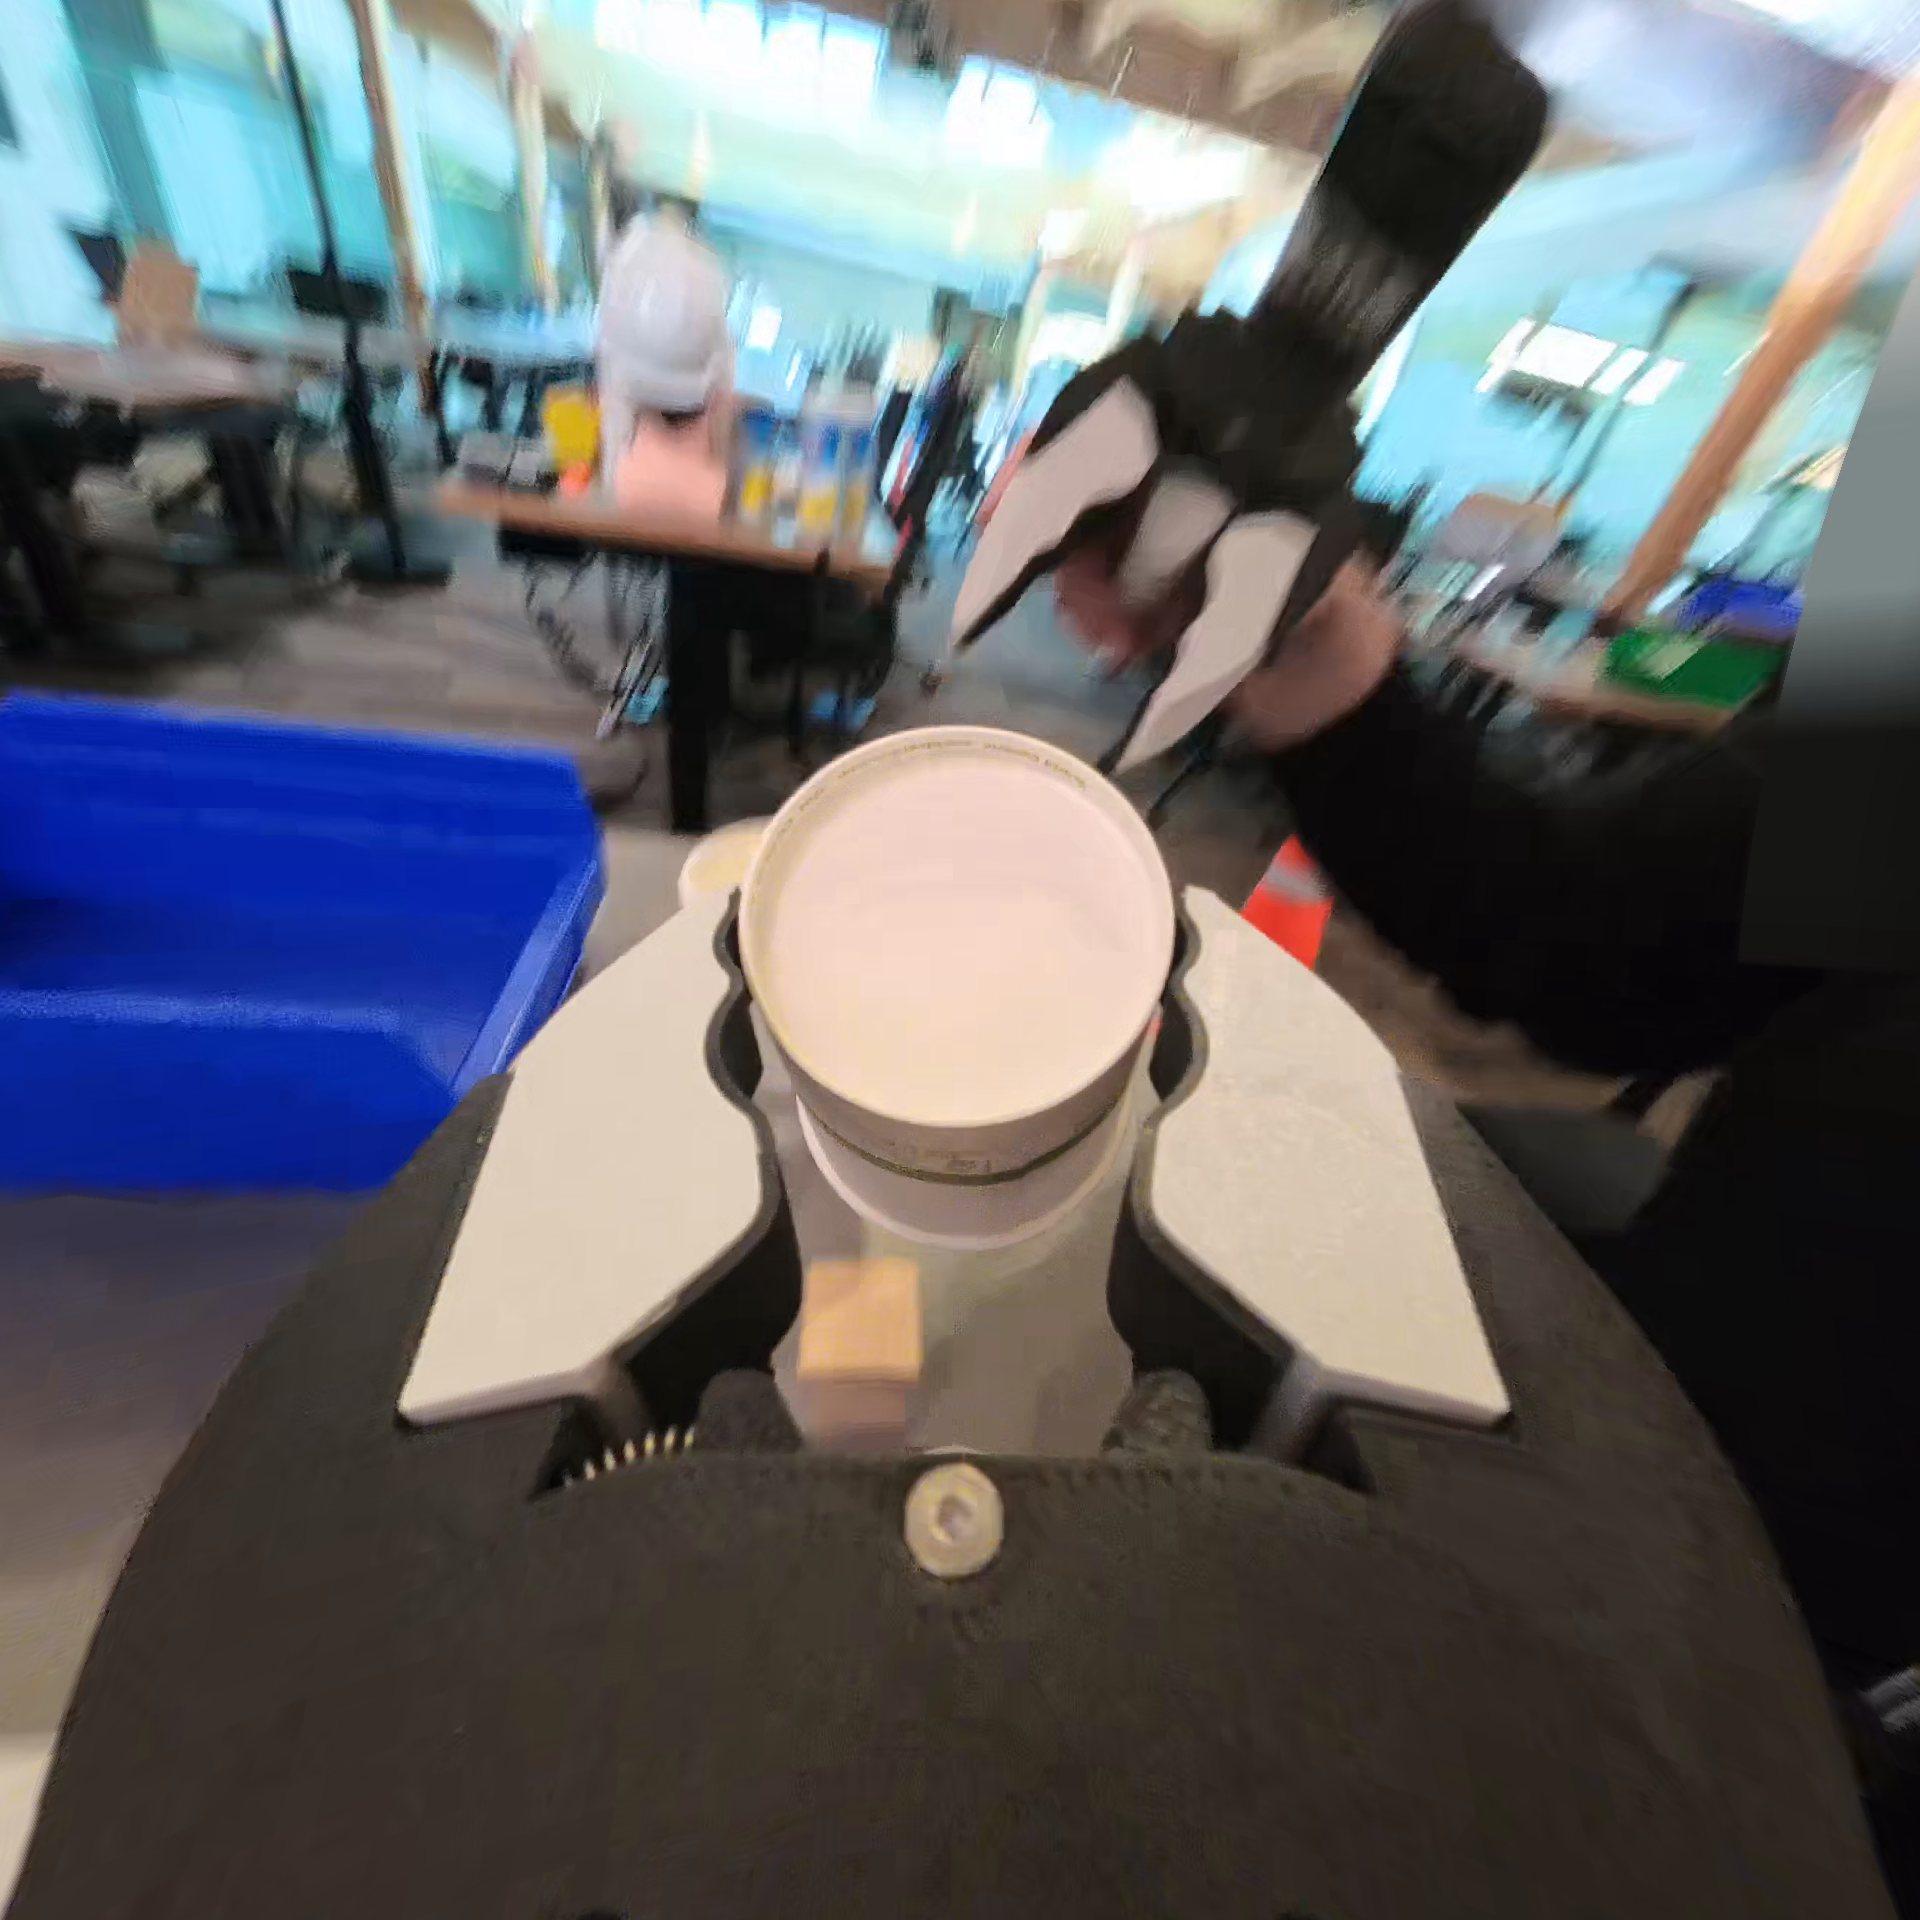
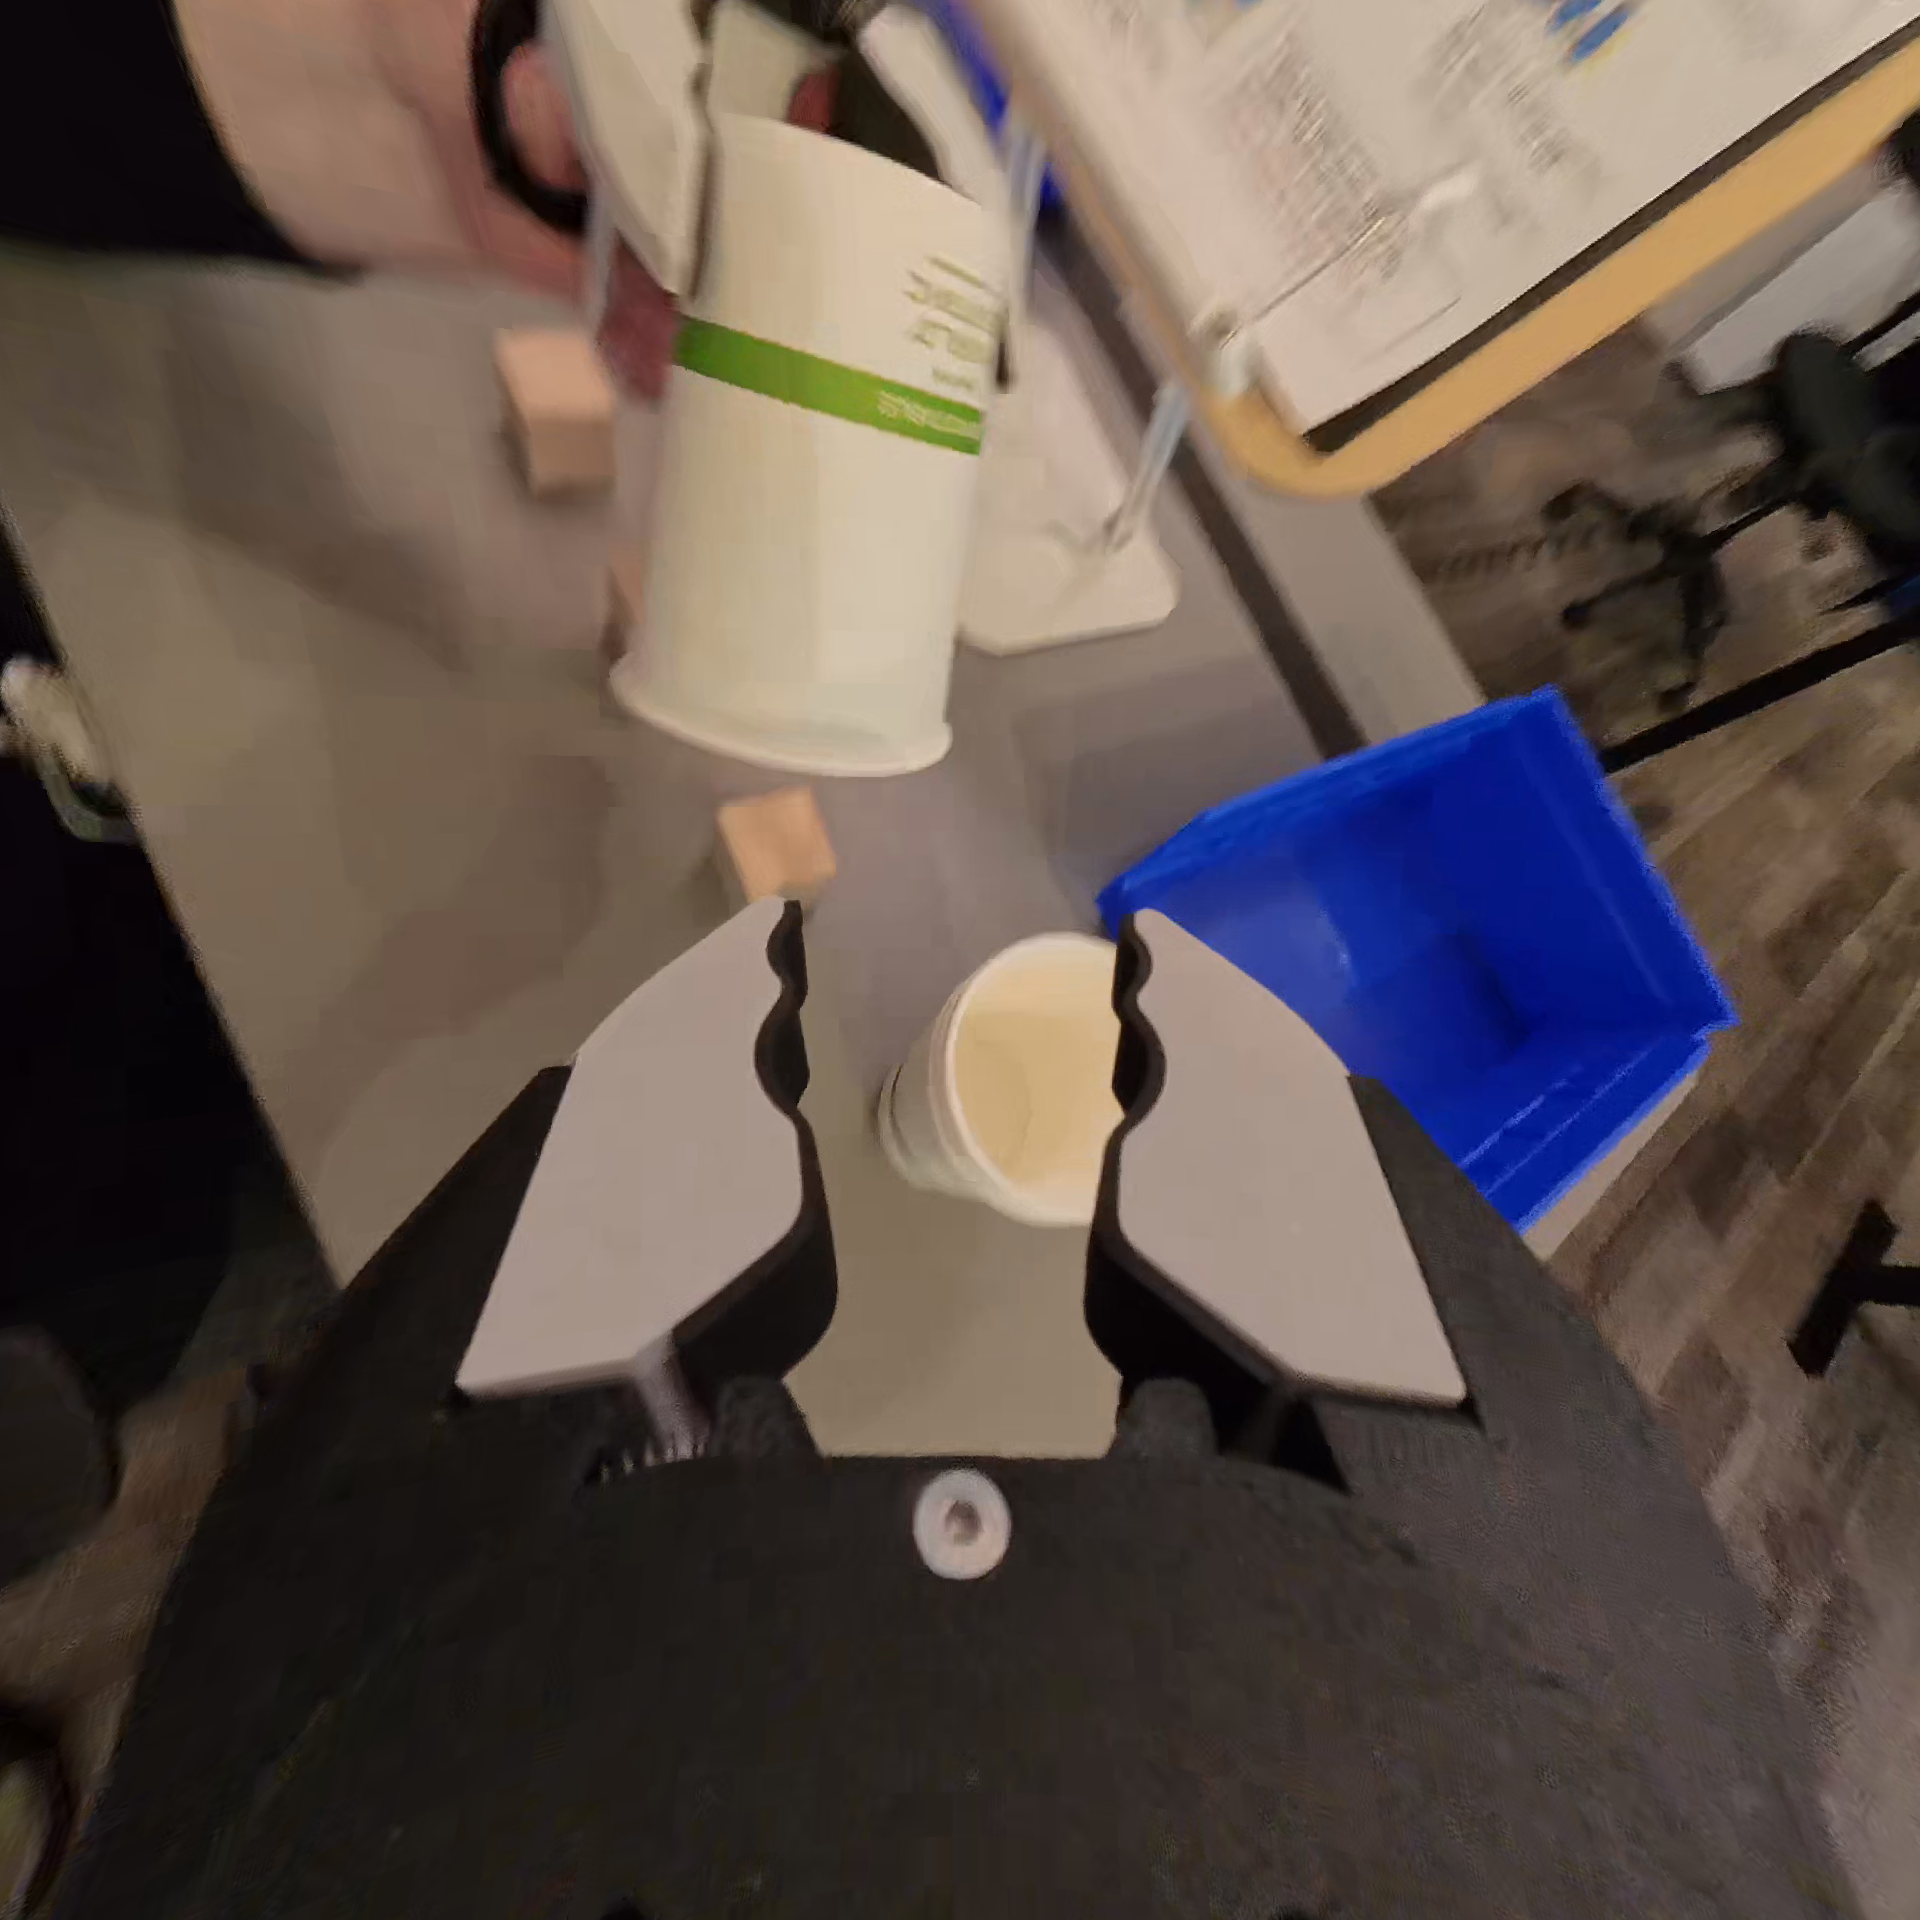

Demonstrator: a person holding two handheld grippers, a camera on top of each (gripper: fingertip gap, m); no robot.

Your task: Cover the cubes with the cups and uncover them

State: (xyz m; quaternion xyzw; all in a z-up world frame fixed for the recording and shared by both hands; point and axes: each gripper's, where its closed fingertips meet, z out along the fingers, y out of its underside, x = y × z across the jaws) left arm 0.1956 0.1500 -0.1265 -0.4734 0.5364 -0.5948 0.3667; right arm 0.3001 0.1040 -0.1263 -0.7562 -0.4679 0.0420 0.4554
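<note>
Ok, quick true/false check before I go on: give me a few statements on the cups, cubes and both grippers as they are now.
1. The left gripper is shut on an upside-down paper cup with a green band. True.
2. That cup already sits flat on the table over a cube. False: it hangs tilted in the air, and the wooden cube nearest its rim is uncovered.
3. The right gripper is open and holds nothing. True.
4. The stack of cups beyond the right gripper lies mouth down. False: it stands mouth up.
5. The blue bin holds the cubes. False: no cube shows in it; another cube lies on the table.
</note>
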